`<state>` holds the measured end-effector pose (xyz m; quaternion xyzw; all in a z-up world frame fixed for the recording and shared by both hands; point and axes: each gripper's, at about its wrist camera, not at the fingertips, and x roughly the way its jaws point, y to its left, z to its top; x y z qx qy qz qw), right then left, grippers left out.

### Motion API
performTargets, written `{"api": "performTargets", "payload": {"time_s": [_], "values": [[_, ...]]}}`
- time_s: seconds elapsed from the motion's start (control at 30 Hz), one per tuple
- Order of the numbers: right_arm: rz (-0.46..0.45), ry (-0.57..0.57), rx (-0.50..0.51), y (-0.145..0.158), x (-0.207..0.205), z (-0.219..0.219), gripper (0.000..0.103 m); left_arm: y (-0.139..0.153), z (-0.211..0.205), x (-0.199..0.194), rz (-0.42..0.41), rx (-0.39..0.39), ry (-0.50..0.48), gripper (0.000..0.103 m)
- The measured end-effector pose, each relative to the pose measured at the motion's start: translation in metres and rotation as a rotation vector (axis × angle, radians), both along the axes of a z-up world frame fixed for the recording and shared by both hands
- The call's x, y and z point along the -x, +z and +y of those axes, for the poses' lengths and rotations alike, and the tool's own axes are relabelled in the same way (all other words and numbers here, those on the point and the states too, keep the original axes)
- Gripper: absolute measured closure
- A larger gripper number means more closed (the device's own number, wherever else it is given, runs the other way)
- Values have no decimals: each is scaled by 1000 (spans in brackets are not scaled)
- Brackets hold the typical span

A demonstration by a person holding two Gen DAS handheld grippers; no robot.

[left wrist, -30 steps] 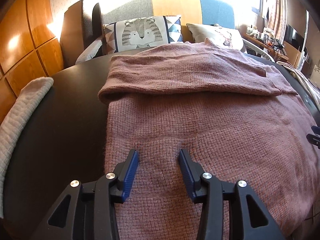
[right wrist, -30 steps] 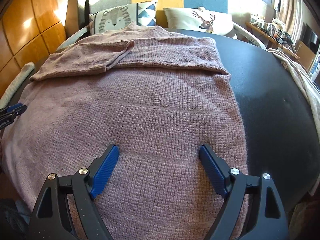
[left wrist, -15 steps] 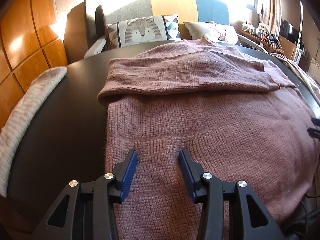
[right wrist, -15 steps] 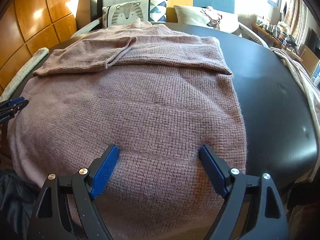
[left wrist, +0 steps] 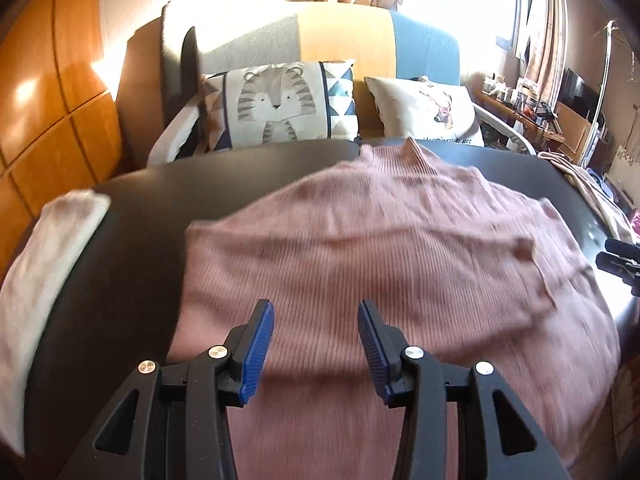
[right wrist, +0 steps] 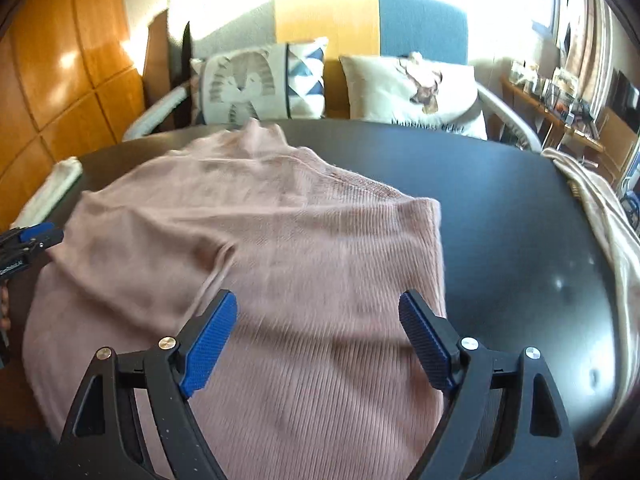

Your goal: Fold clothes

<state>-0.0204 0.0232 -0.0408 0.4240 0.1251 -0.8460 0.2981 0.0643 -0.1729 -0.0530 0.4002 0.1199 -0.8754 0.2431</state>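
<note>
Sweater (left wrist: 400, 248) now farther below jaws

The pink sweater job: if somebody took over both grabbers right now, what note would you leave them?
Left gripper: jaws partly apart, above the sweater, holding nothing.
Right gripper: jaws wide, also empty, over the sweater's right half.
The sweater lies spread on the black table, collar at the far end, hem toward you. Both sleeves appear folded in across the chest.
Left: probably fold the body up toward the collar and tidy it. A white cloth and a beige cloth sit at the table's edges, untouched.
</note>
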Motion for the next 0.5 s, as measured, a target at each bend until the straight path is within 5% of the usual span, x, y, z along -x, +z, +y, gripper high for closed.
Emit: {"api": "performTargets", "payload": {"time_s": [0.2,0.5], "values": [[-101,11,-87,-52,21,-13,16,-45,-34,40,-109,-44,68,58],[-52,1,-48,-57,3,2,16,-54,-24,9,-37,-29,92,57]]}}
